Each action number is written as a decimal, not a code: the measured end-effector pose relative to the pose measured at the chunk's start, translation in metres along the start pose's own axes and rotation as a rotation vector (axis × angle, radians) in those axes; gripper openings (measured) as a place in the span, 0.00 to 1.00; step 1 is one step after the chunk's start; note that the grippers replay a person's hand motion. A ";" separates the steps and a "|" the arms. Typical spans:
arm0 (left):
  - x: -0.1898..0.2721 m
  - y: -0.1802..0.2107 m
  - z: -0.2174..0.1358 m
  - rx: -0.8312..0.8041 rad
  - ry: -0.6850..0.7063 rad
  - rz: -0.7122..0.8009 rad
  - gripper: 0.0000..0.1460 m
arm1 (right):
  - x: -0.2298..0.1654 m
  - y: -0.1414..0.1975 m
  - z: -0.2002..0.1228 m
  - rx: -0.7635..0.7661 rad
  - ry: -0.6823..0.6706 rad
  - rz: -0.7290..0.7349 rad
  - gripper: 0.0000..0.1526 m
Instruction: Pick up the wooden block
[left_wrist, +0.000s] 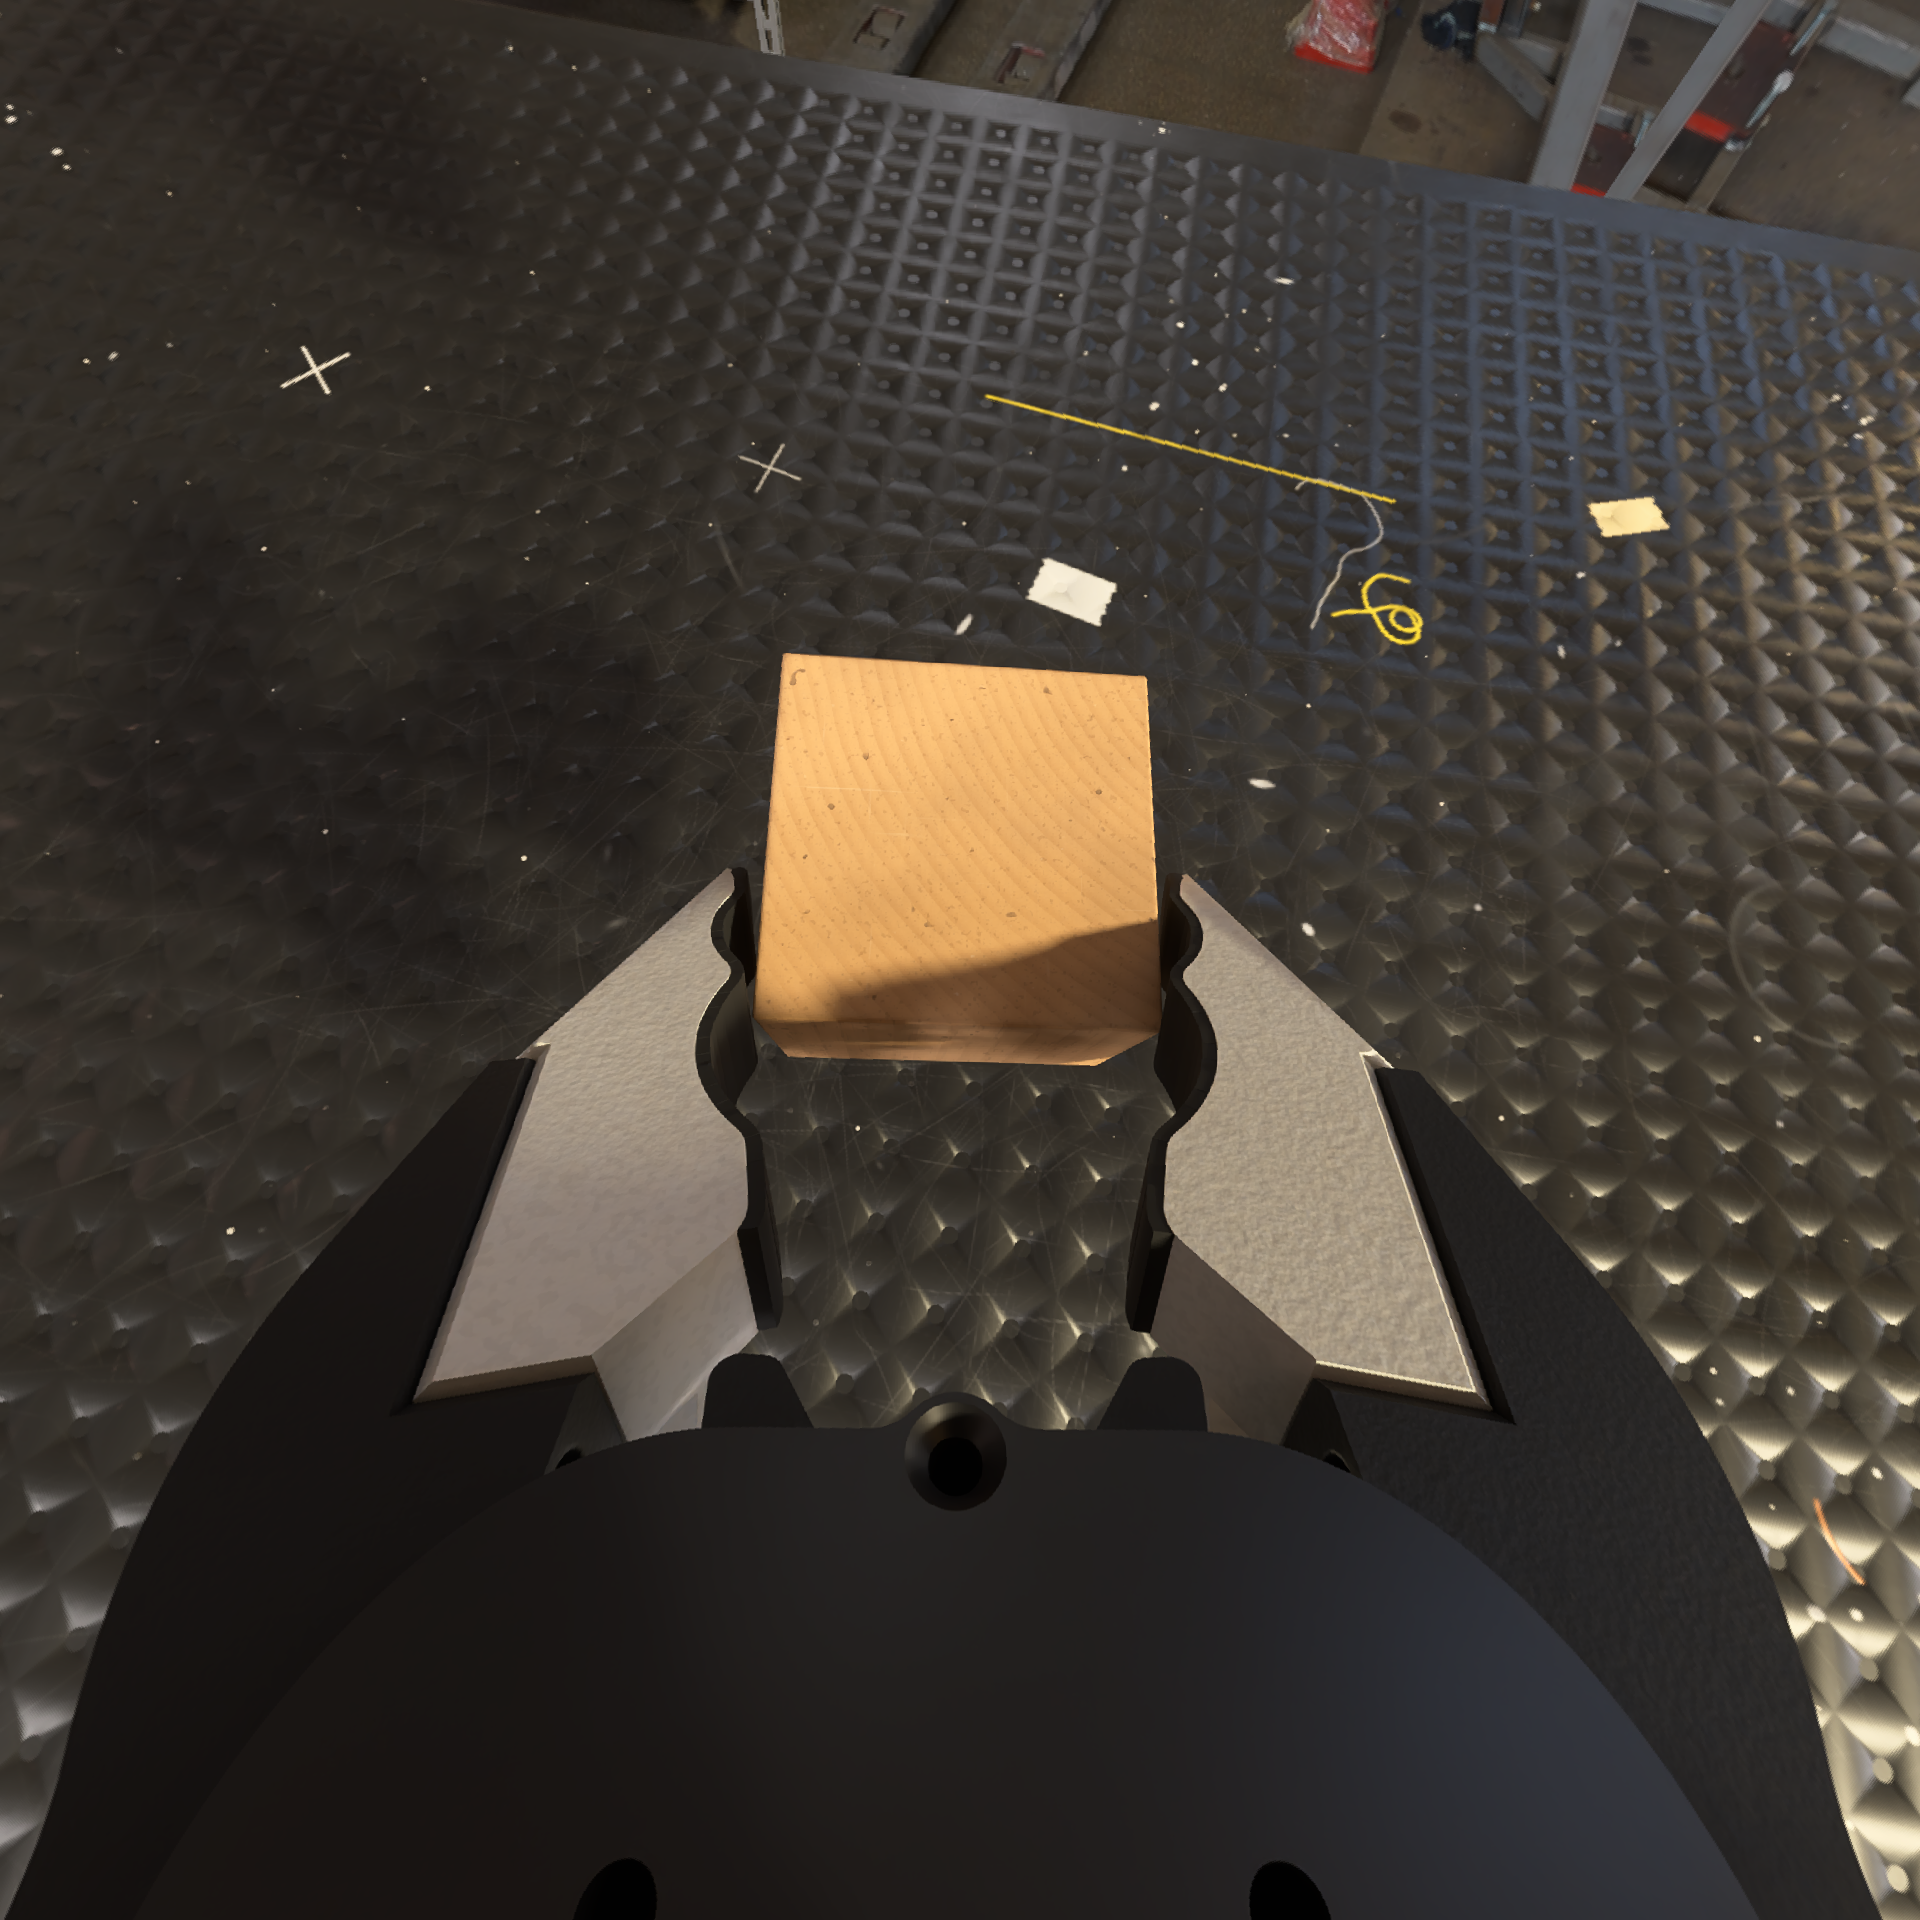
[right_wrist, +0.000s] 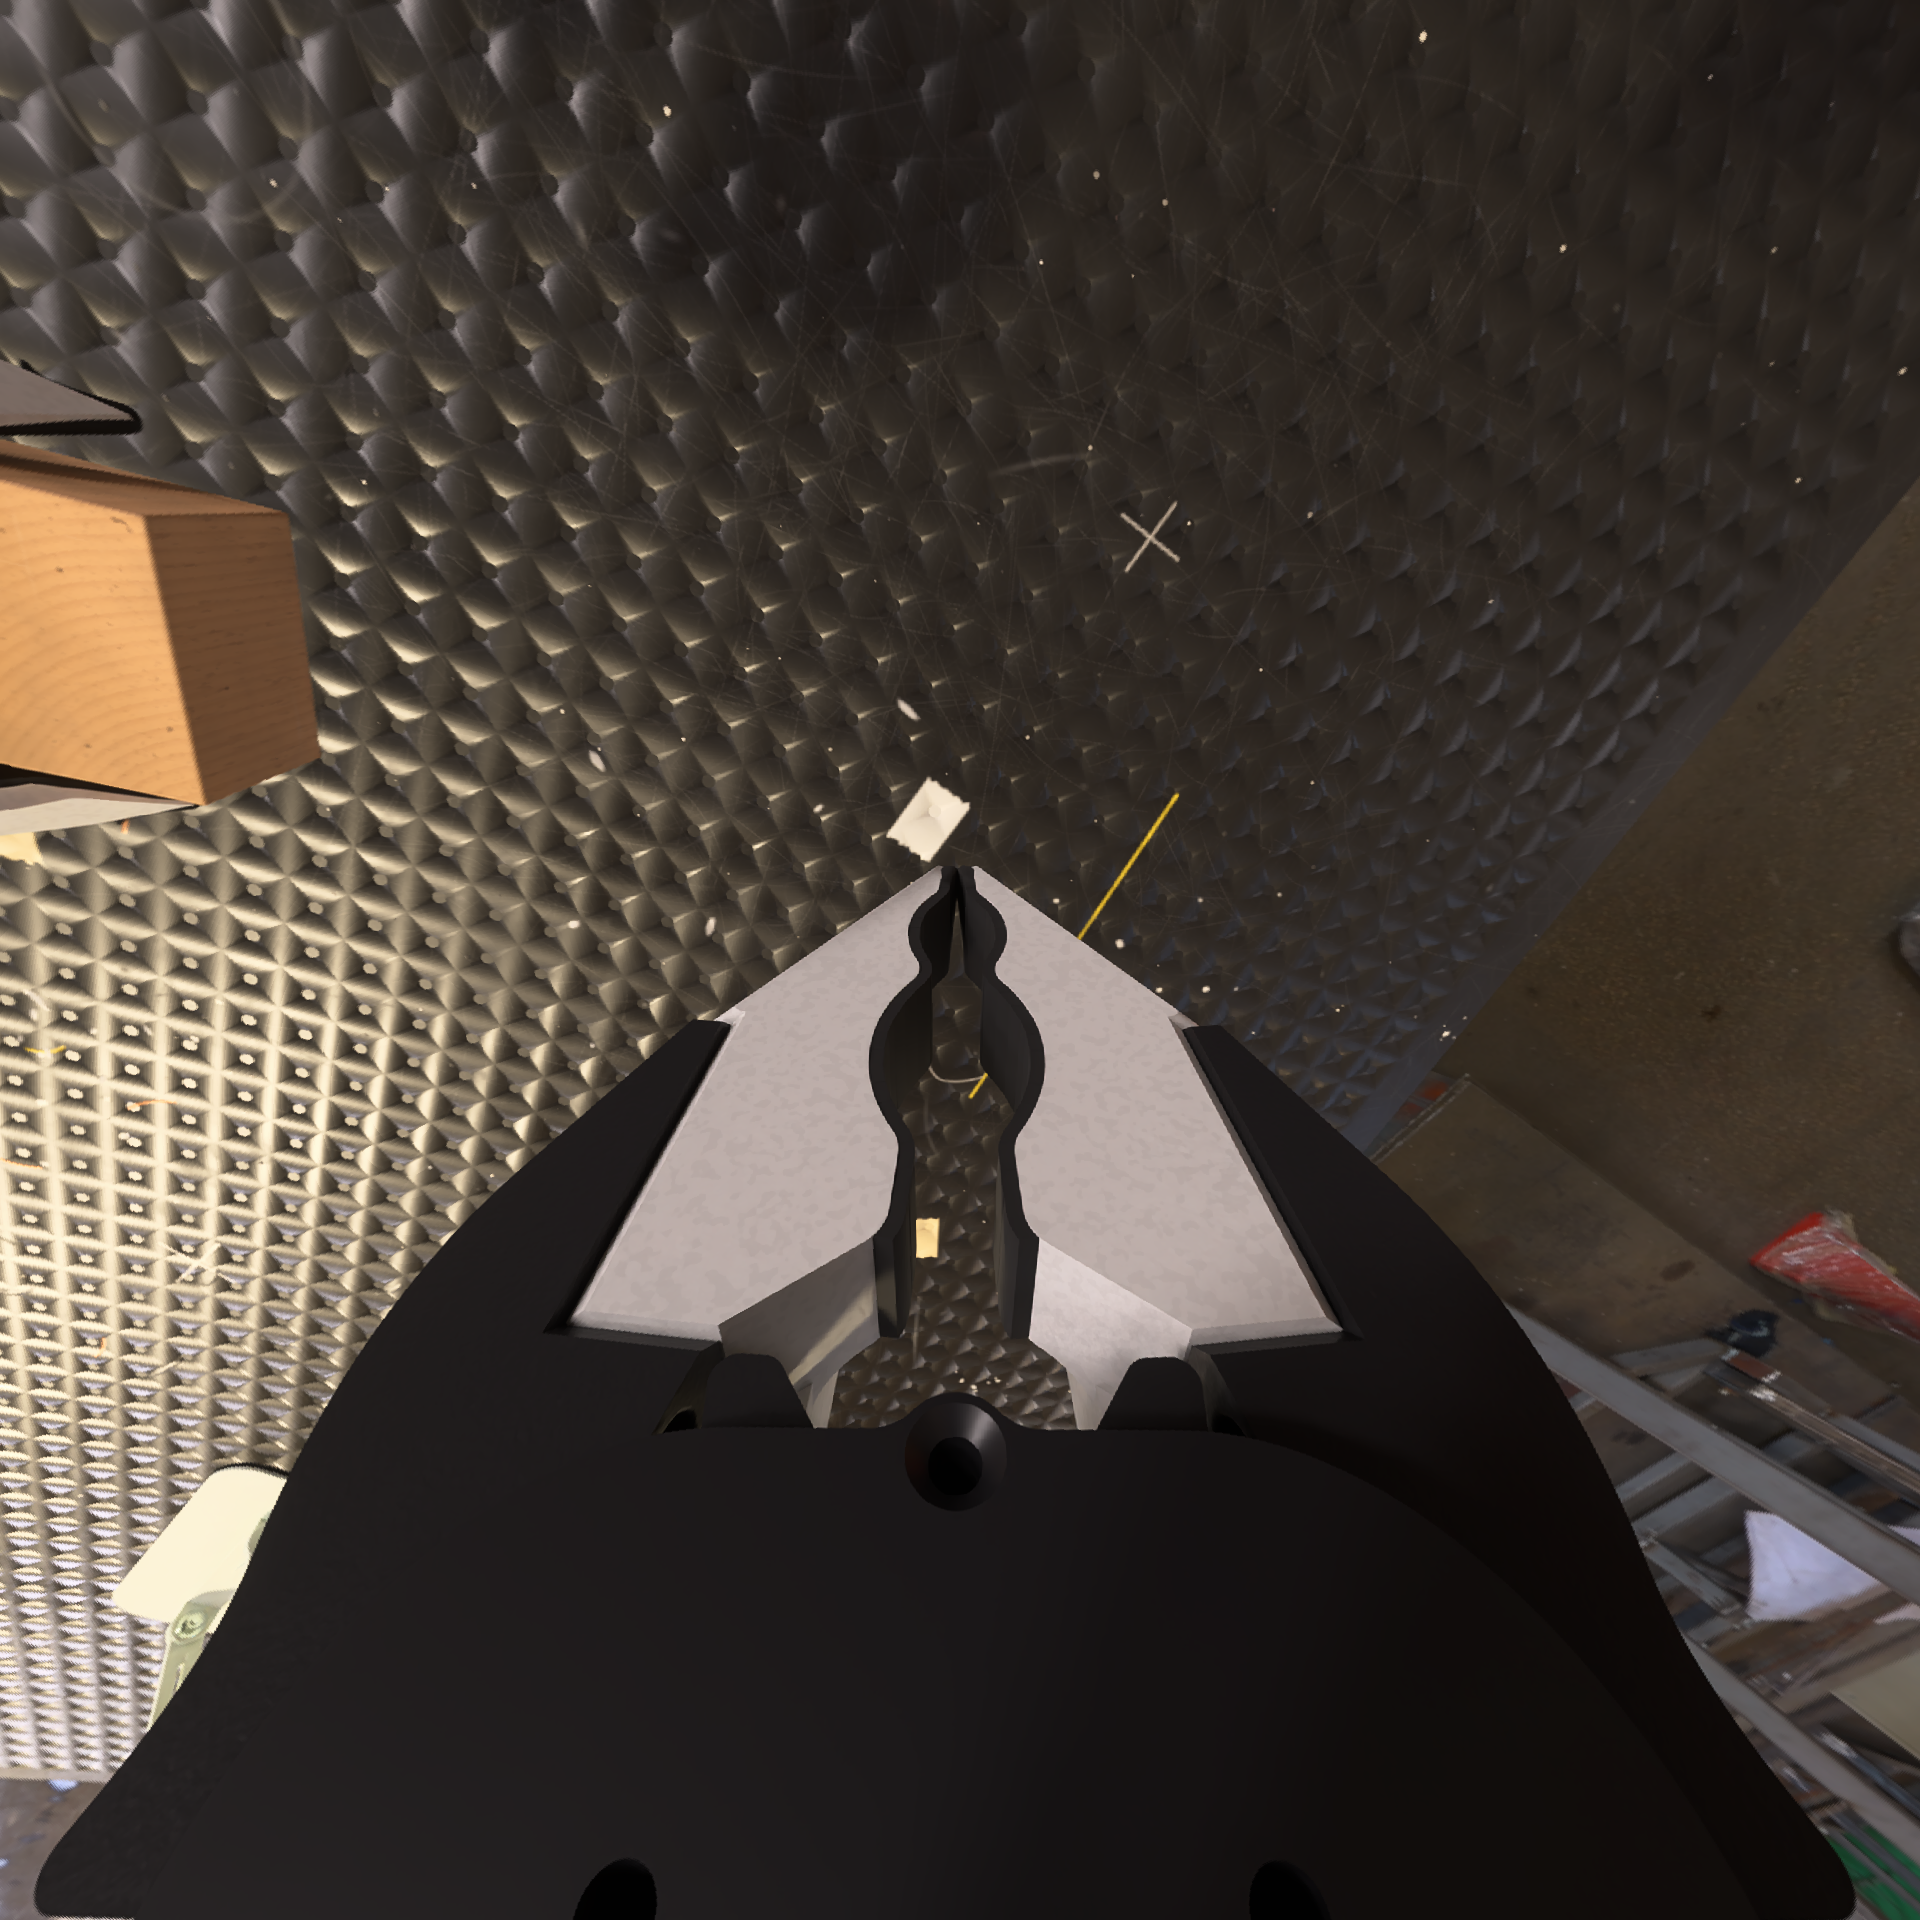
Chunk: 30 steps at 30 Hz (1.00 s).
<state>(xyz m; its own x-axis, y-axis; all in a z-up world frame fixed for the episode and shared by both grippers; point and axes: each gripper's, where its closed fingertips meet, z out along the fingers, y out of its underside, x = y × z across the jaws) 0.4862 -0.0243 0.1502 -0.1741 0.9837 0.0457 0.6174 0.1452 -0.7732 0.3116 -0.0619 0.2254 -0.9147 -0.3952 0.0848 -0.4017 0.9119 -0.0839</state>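
Between the fingers of the left gripper (left_wrist: 956, 935), the wooden block (left_wrist: 956, 852) is clamped at its near end, apparently clear of the studded metal table (left_wrist: 416, 623). The right gripper (right_wrist: 956, 883) is closed, tips together, holding nothing, well apart from the block. Judgement: the lift is in hand; the next move calls for a steady, unslackened grip.

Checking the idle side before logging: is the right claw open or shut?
Shut. In its own wrist view the right claw has its two tips meeting with nothing between them; the wooden block sits off to the side.
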 end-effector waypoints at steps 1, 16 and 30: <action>0.000 -0.001 -0.002 -0.001 0.000 -0.001 0.54 | 0.000 0.000 0.000 -0.004 0.006 -0.003 0.00; -0.007 -0.021 -0.002 -0.014 0.003 -0.024 0.53 | 0.000 0.000 0.000 -0.032 0.033 -0.001 0.00; -0.009 -0.034 -0.003 -0.024 0.050 -0.086 0.53 | 0.000 0.000 0.000 -0.007 0.014 0.014 0.00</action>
<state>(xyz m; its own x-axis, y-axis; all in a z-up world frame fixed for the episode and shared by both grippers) 0.4691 -0.0377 0.1786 -0.1889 0.9715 0.1432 0.6204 0.2311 -0.7495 0.3117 -0.0619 0.2257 -0.9195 -0.3808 0.0979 -0.3885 0.9181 -0.0783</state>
